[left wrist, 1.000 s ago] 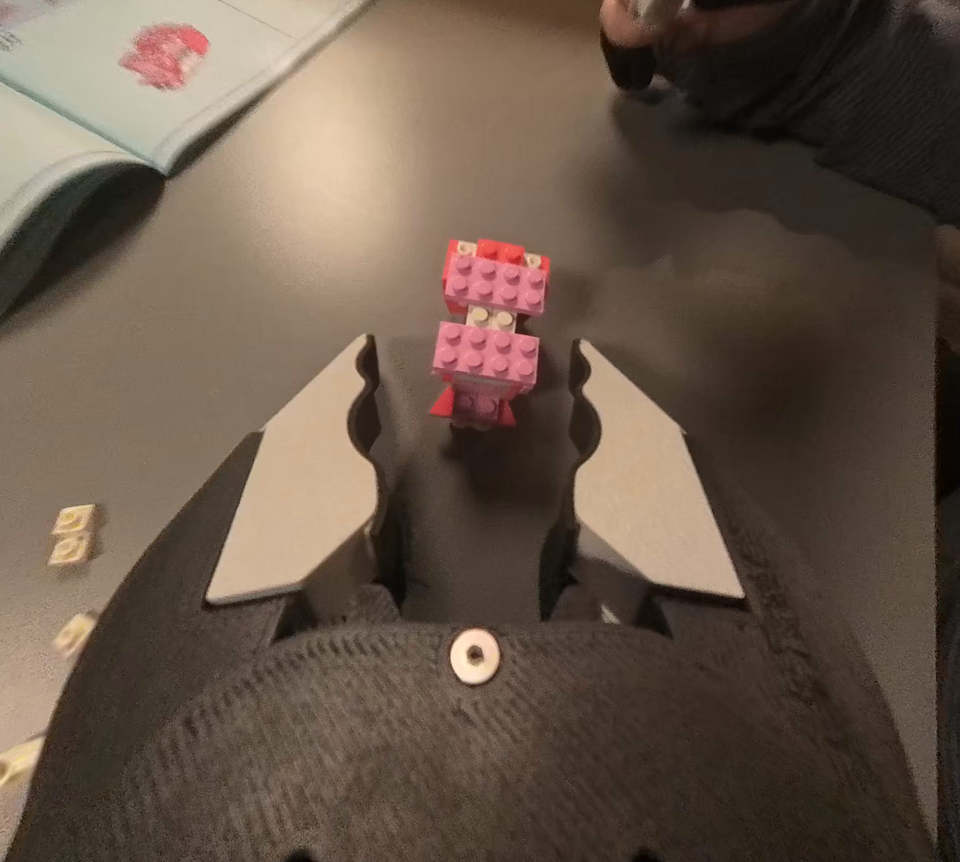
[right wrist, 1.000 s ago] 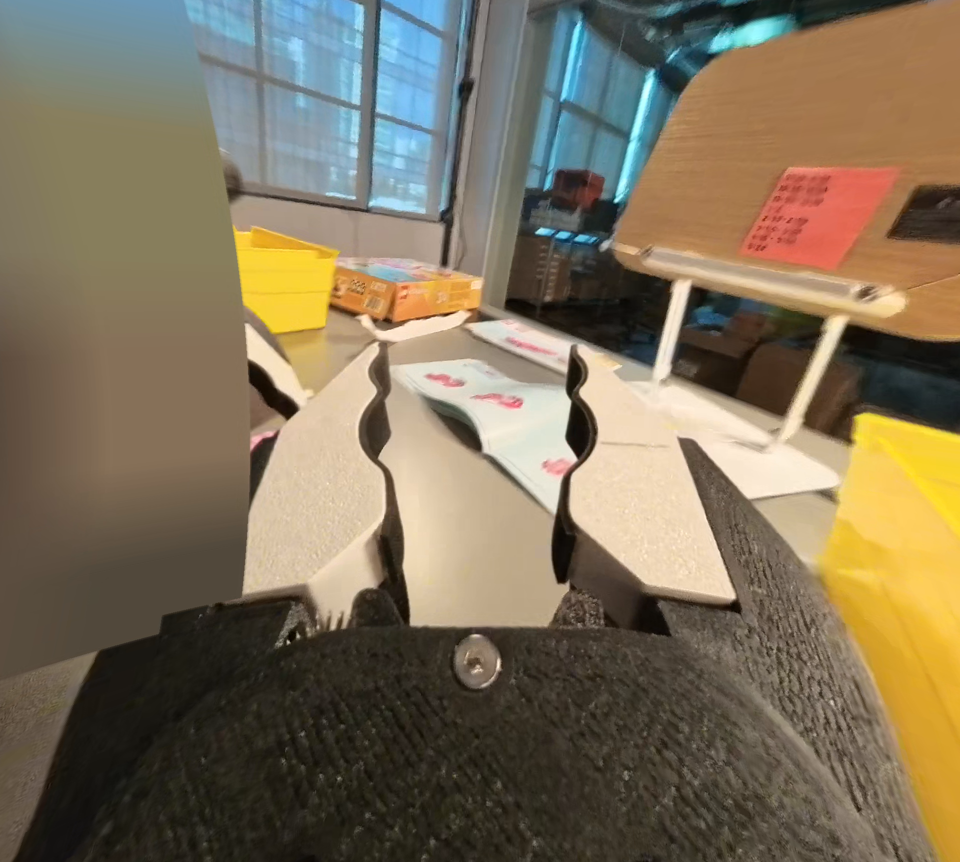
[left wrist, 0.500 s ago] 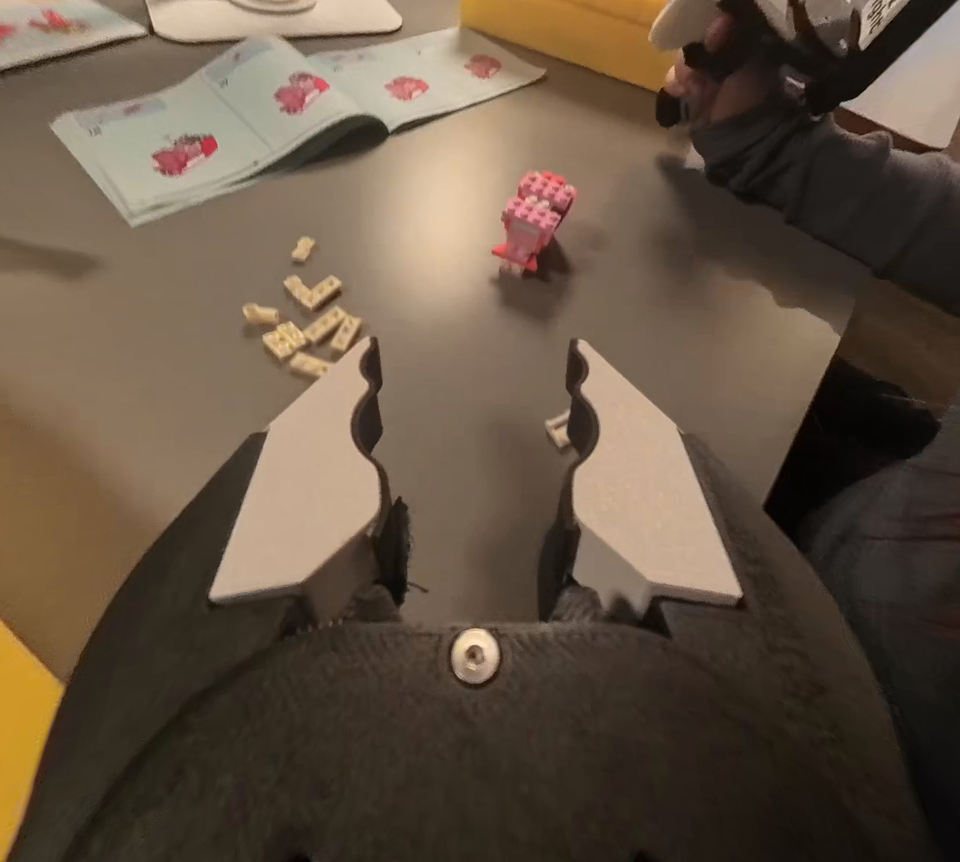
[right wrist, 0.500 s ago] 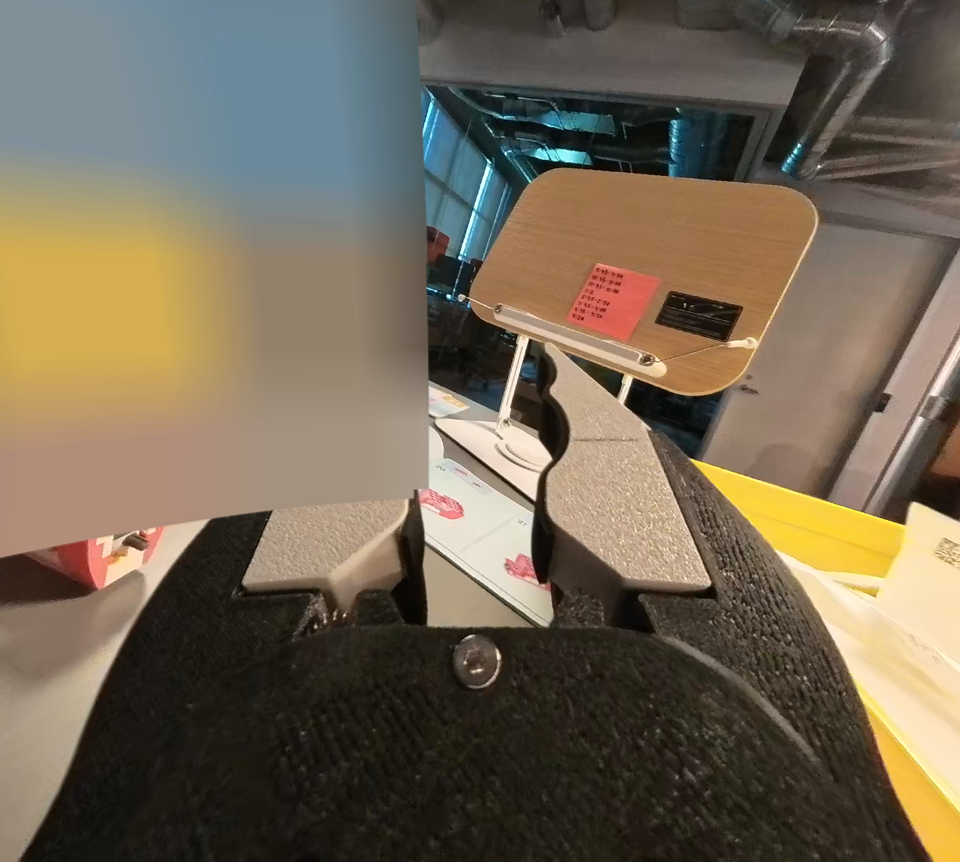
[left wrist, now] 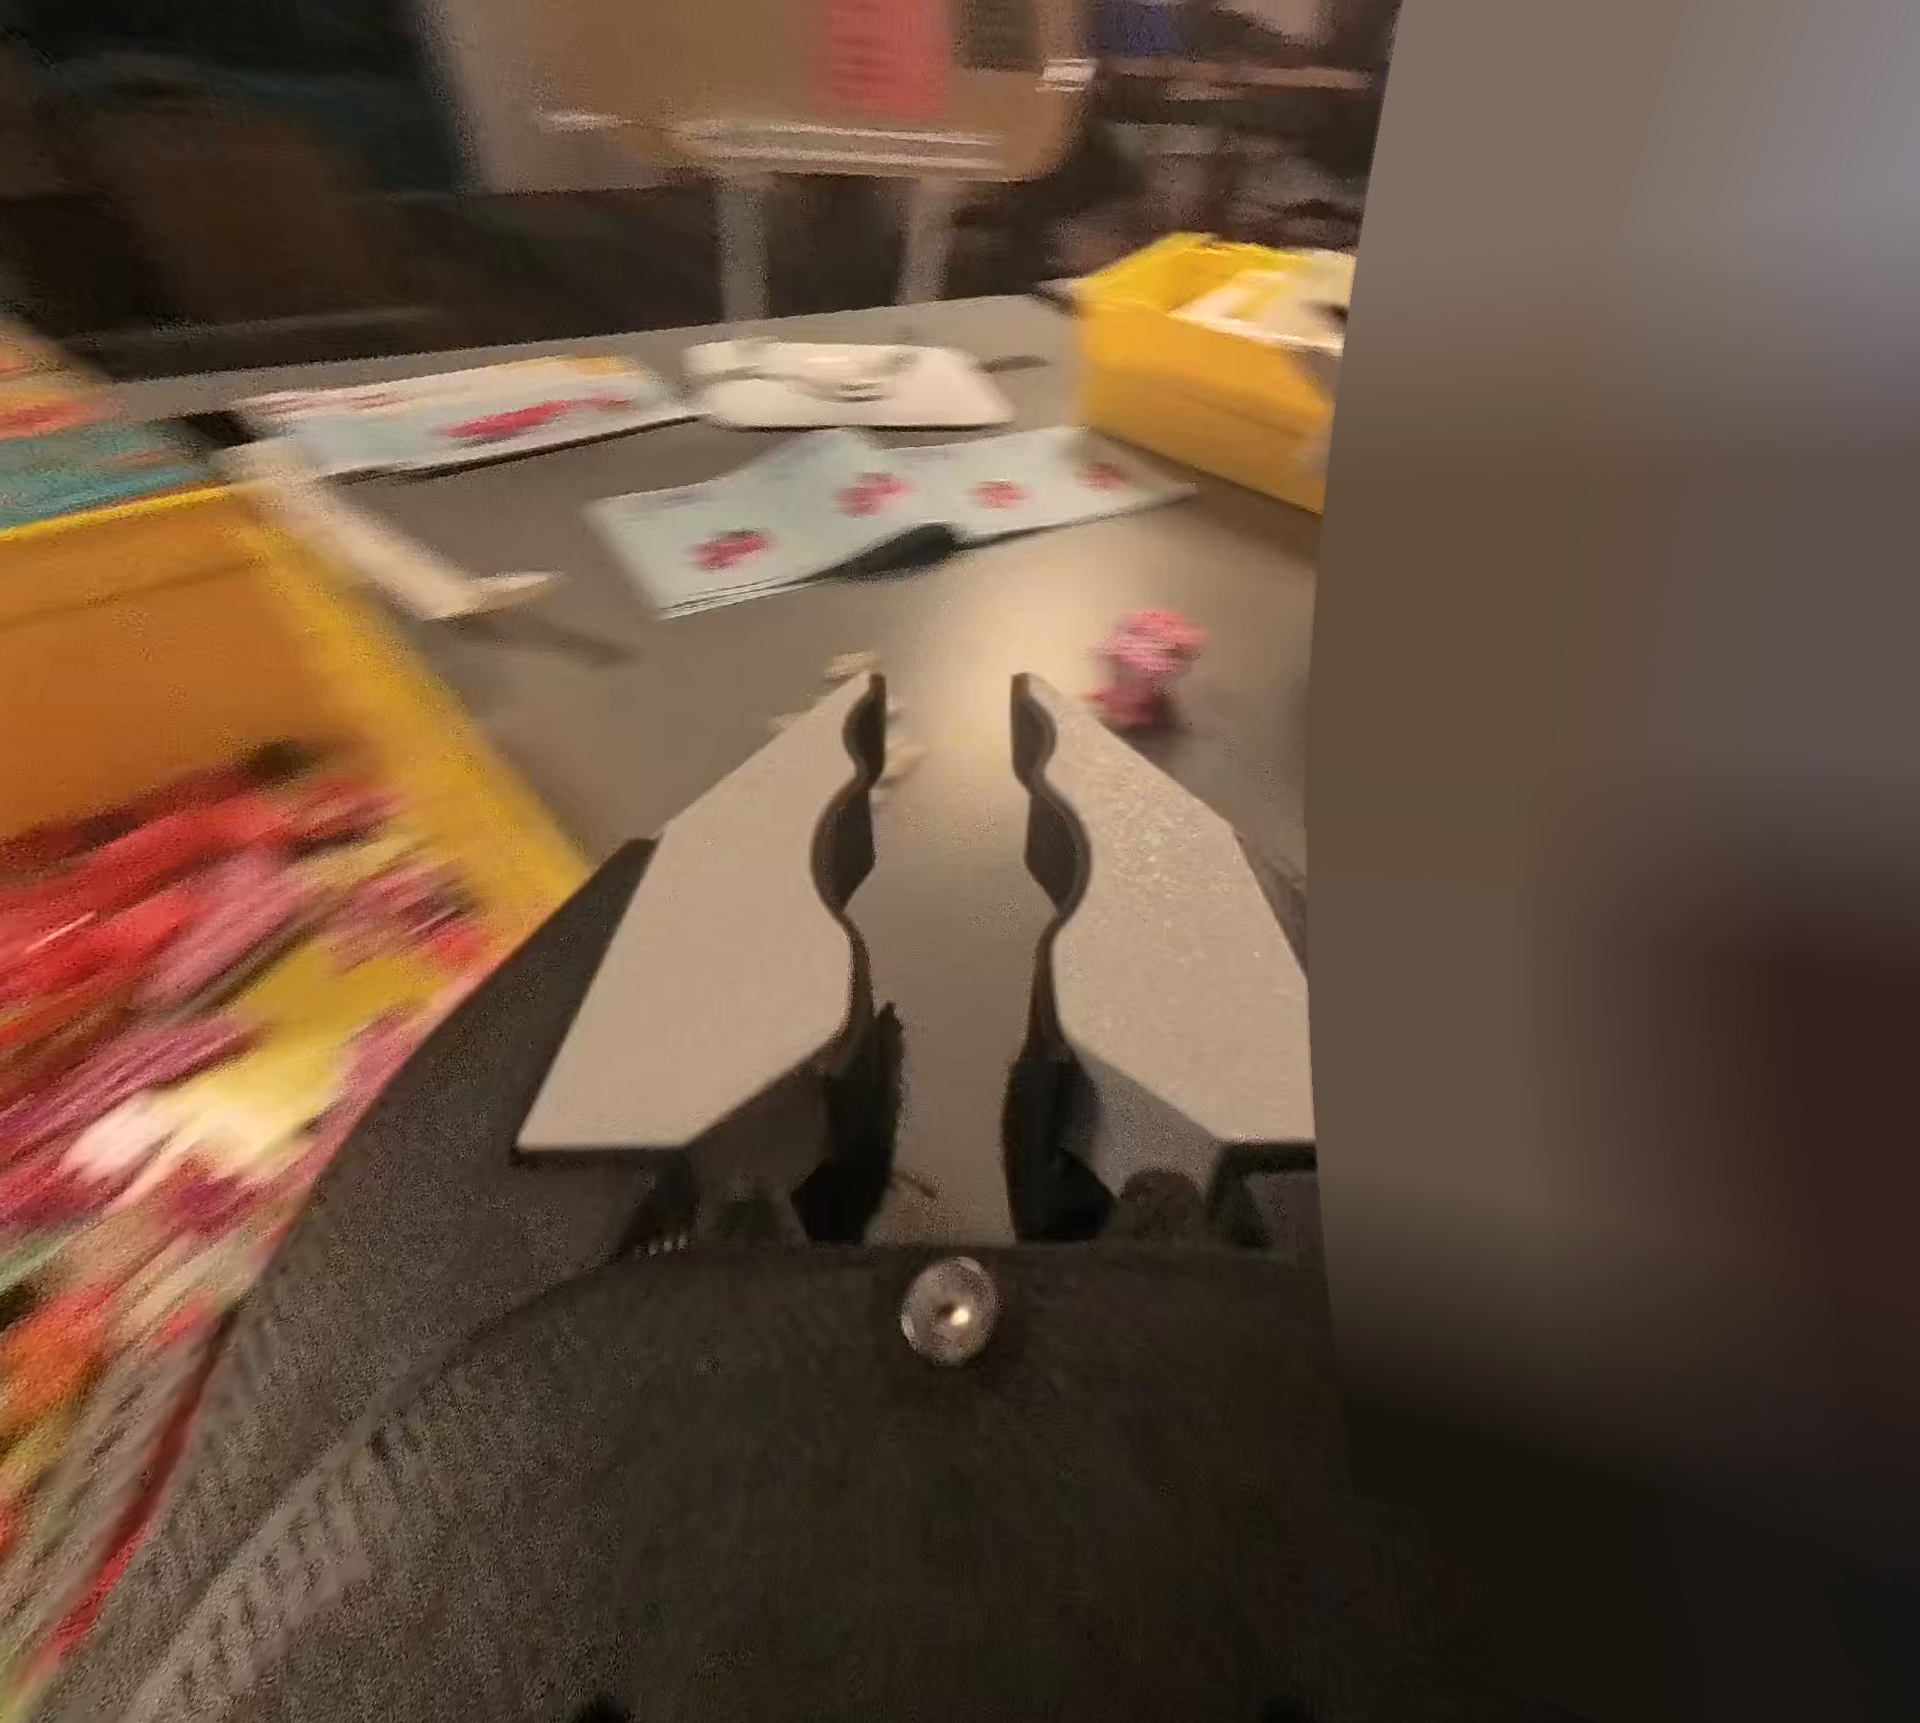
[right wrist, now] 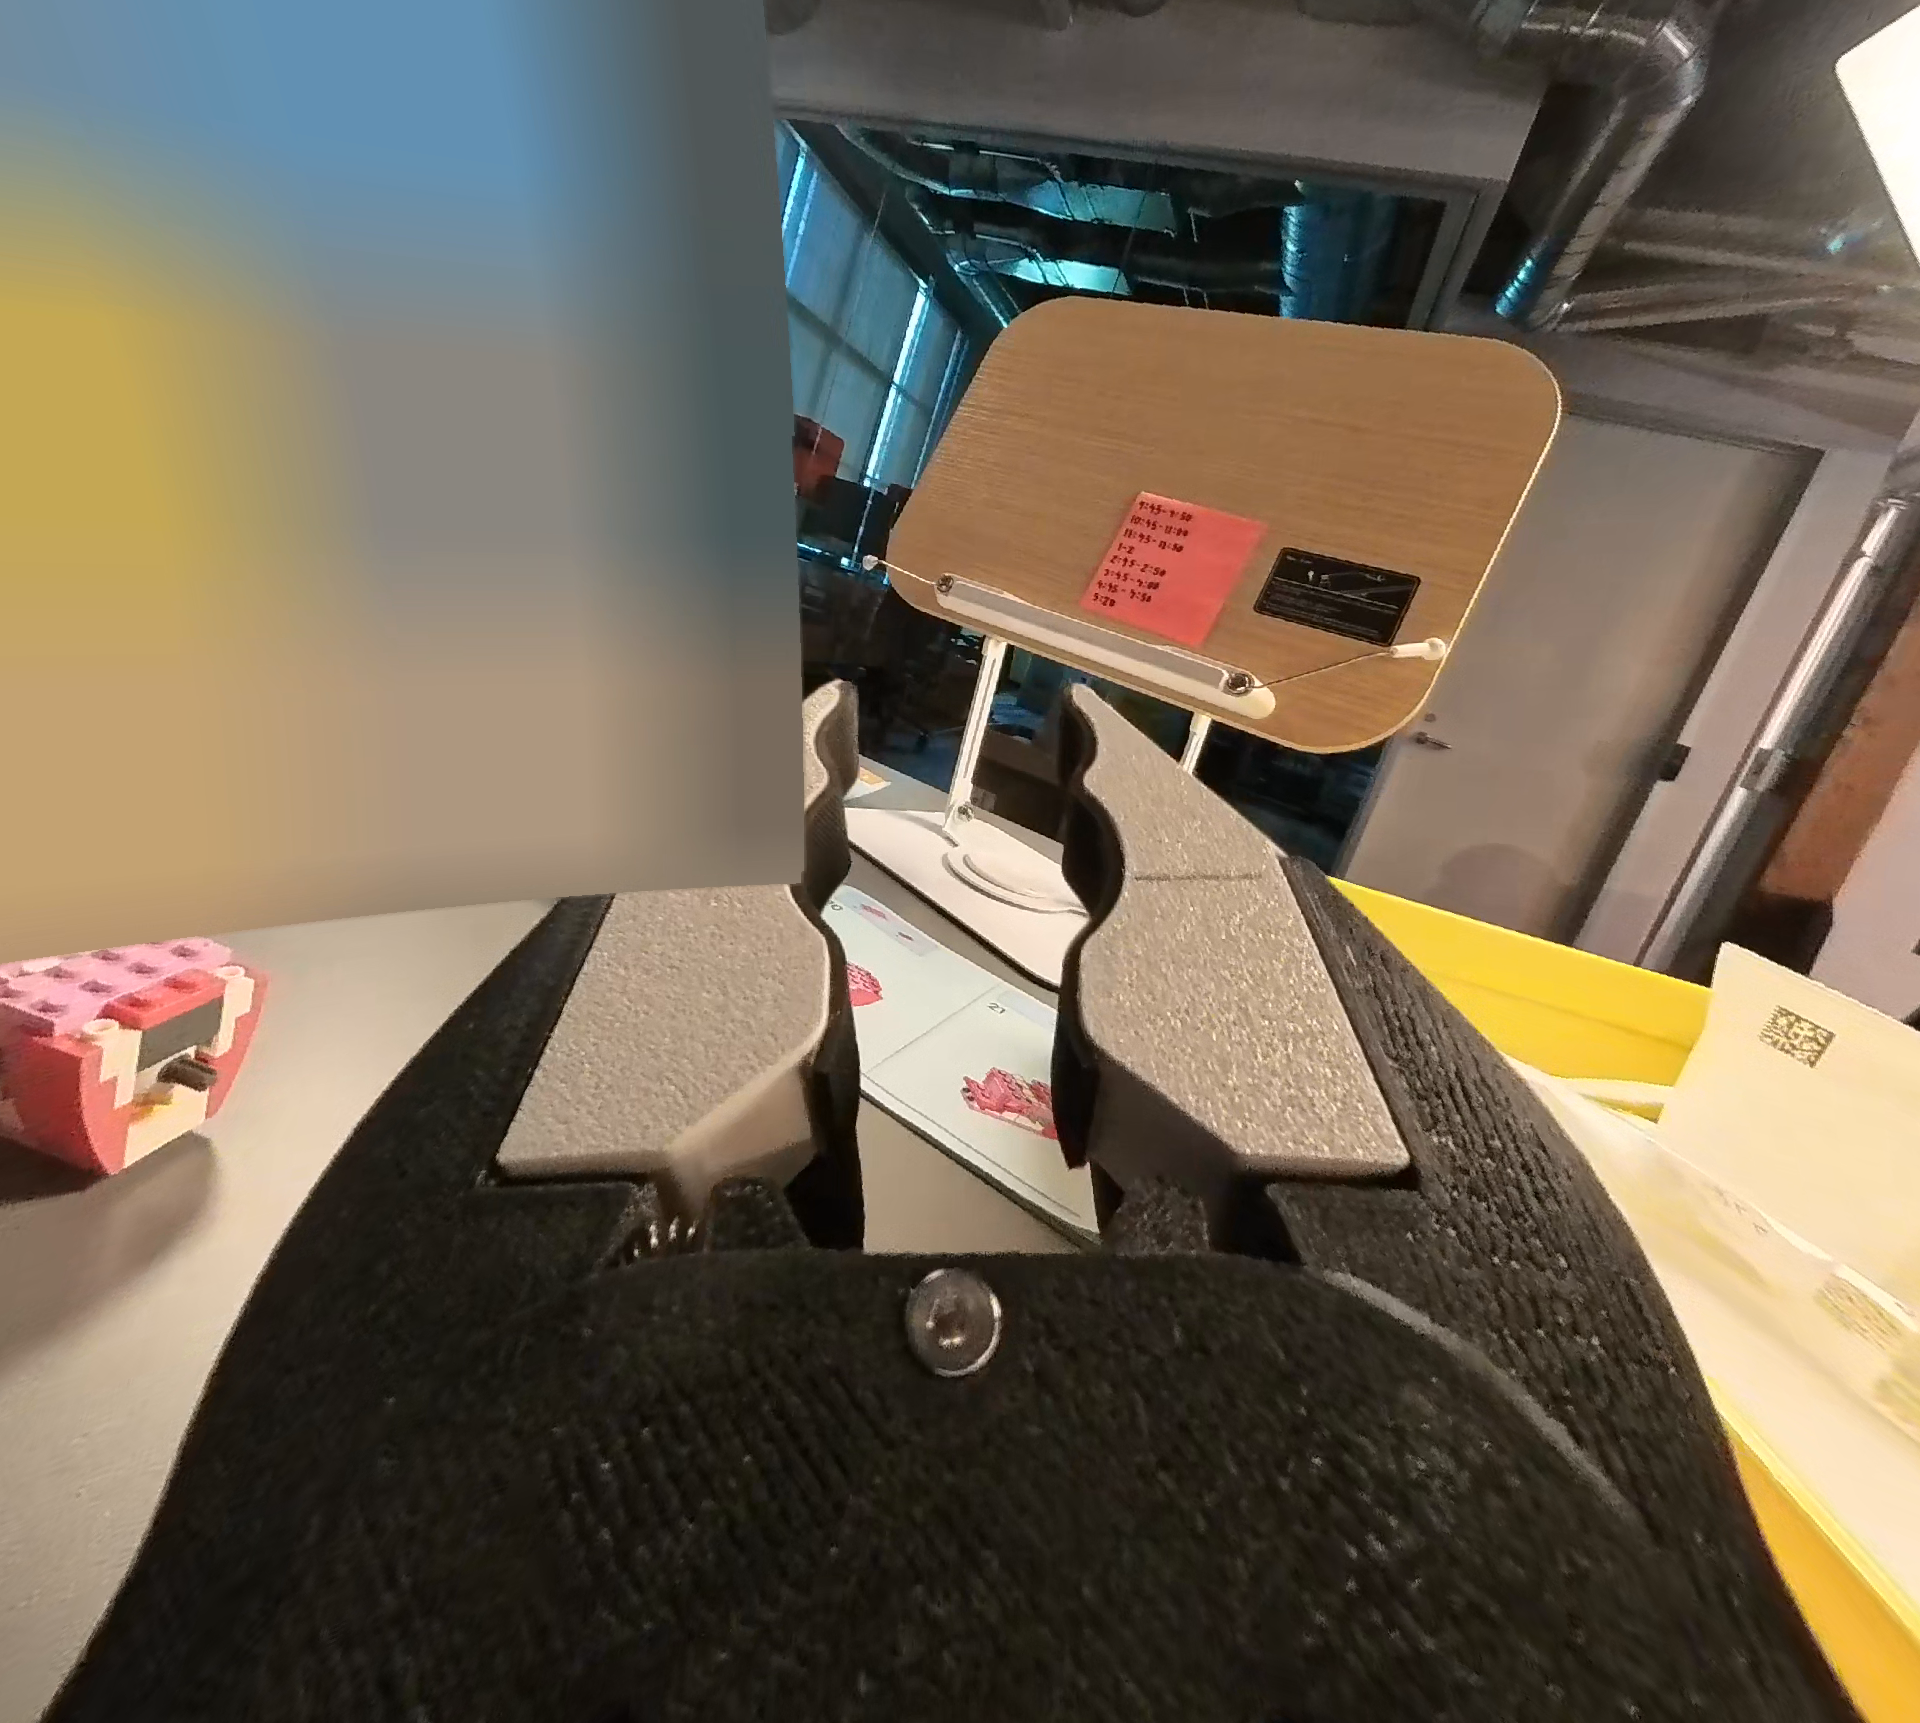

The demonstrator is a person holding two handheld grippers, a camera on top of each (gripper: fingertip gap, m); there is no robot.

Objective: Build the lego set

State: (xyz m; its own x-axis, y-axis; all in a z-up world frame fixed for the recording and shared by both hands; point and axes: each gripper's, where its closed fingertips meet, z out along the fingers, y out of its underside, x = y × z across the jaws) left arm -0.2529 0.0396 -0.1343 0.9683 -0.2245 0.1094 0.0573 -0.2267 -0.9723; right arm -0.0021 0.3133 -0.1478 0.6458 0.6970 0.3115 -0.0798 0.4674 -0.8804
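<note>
Both tools gape, holding nothing. The left tool (left wrist: 943,697) sees a yellow bin (left wrist: 187,634) of bricks; the right tool (right wrist: 951,707) sees the pink brick model (right wrist: 114,1050) sharply.

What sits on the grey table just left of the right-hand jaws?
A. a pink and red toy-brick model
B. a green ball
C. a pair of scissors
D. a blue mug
A: in the right wrist view a pink and red toy-brick model rests on the grey table, to the left of the right gripper, whose jaws stand apart with nothing between them.
</note>
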